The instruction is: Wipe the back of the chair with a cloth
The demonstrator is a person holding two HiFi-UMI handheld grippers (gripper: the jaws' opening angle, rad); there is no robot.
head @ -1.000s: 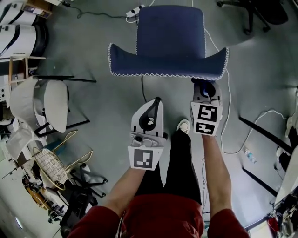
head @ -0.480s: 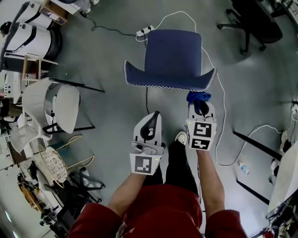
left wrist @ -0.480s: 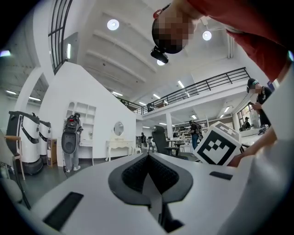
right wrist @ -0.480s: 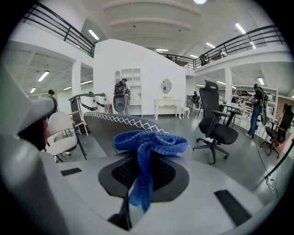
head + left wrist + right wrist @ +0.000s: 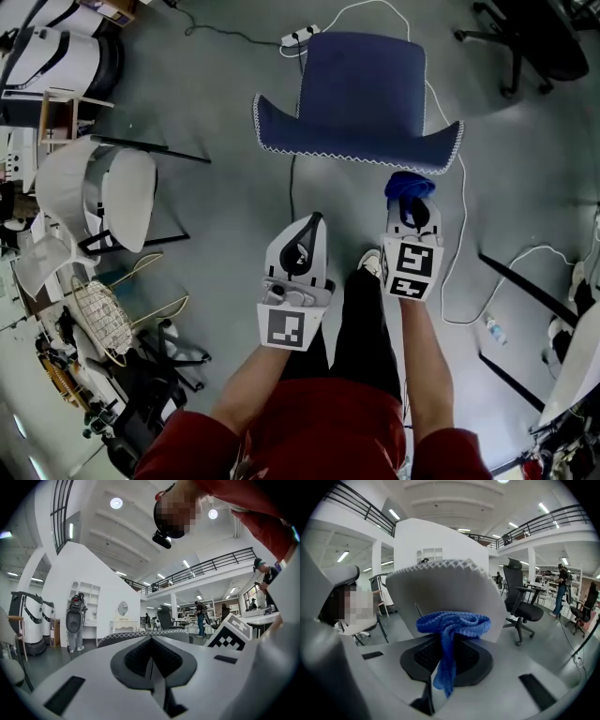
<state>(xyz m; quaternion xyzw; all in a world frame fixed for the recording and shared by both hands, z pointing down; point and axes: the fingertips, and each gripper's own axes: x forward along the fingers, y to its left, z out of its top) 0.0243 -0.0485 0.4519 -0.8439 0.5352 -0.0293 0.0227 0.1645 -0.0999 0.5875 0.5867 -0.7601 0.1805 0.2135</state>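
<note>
The chair's back (image 5: 356, 141) lies across the far middle of my head view, its white zigzag trim toward me. The blue cloth (image 5: 410, 185) now sits just on the near side of that trim at the right end, close but, as far as I can tell, not pressed on. A second ago the cloth was tucked against that same corner. Half a second ago it had dropped clear, and now it has crept back up. I read that as a gap between strokes, and the wipe needs contact again. My right gripper (image 5: 443, 654) is clamped tight on the cloth, with a bunch above the jaws and a tail hanging down. My left gripper (image 5: 151, 660) is closed with nothing in it, parked near and to the left, hardly moved. A white chair (image 5: 112, 202) stands well off to the left on the floor (image 5: 225, 216).
</note>
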